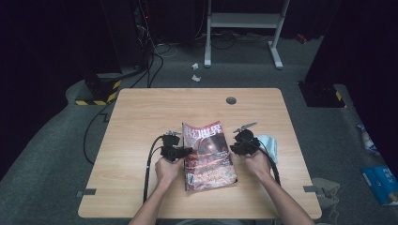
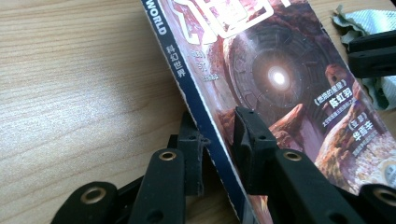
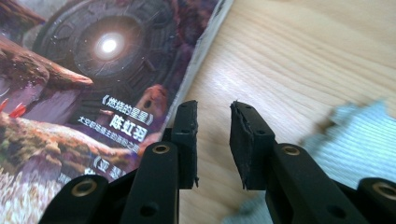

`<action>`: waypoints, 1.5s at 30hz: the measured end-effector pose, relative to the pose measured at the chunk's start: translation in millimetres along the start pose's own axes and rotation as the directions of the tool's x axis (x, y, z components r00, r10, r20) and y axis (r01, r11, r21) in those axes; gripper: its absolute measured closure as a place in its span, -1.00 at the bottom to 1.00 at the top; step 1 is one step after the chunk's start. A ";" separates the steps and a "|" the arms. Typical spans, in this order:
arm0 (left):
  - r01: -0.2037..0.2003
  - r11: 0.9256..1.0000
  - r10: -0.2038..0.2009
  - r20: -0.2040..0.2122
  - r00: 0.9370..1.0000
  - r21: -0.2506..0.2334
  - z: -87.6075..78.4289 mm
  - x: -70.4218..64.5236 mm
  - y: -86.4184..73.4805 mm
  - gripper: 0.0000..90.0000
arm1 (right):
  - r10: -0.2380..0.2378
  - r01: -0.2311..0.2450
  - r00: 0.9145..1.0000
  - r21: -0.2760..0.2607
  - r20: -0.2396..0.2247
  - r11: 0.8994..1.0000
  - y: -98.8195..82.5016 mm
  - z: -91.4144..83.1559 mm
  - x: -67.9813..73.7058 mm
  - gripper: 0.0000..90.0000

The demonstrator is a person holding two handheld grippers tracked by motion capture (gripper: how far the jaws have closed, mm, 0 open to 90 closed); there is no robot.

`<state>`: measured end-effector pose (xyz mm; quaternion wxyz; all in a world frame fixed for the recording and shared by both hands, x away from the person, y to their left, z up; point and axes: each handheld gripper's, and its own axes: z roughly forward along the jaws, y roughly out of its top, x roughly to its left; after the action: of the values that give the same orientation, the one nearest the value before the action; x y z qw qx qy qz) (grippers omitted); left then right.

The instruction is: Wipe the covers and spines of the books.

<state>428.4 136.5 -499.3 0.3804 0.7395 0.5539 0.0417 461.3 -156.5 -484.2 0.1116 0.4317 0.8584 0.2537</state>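
Observation:
A magazine [image 1: 209, 157] with a reddish science-fiction cover lies mid-table, its left spine edge raised a little. My left gripper [image 1: 187, 151] comes in from the left. In the left gripper view its jaws [image 2: 217, 123] straddle the blue spine of the magazine [image 2: 280, 74], one pad under the edge and one on the cover, shut on it. My right gripper [image 1: 233, 147] is at the magazine's right edge. In the right gripper view it [image 3: 212, 109] stands open beside the magazine [image 3: 93, 70], with bare wood between the pads.
A crumpled pale cloth [image 1: 270, 143] lies just right of the right hand, cloth [image 3: 355, 135] close to that gripper. The wooden table [image 1: 150, 112] has a grey grommet [image 1: 231, 100] at the back. Cables and a white stand [image 1: 244, 21] are on the floor behind.

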 end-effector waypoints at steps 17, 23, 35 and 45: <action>0.003 1.000 -0.003 -0.001 1.000 -0.005 -10.2 0.6 7.5 0.75 | 0.083 -0.070 0.989 -0.115 0.119 0.991 -46.6 -14.6 -30.4 0.26; 0.012 1.000 -0.012 0.007 1.000 0.001 -15.7 4.2 8.8 0.82 | 0.114 -0.092 0.986 -0.177 0.119 0.980 -62.5 -8.2 -31.8 0.12; -0.013 1.000 0.013 0.007 1.000 0.015 -28.9 5.8 16.0 0.86 | 0.119 -0.075 0.984 -0.294 0.135 0.953 -78.8 -4.3 -29.4 0.07; 0.003 1.000 -0.003 0.025 1.000 0.026 -42.3 14.4 18.5 0.86 | 0.123 -0.074 0.984 -0.335 0.126 0.939 -85.0 -2.7 -30.3 0.07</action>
<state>428.0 168.8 -463.3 0.3779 0.7439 0.5506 0.0246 420.2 -223.9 -527.9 0.2314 0.4669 0.7707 0.3667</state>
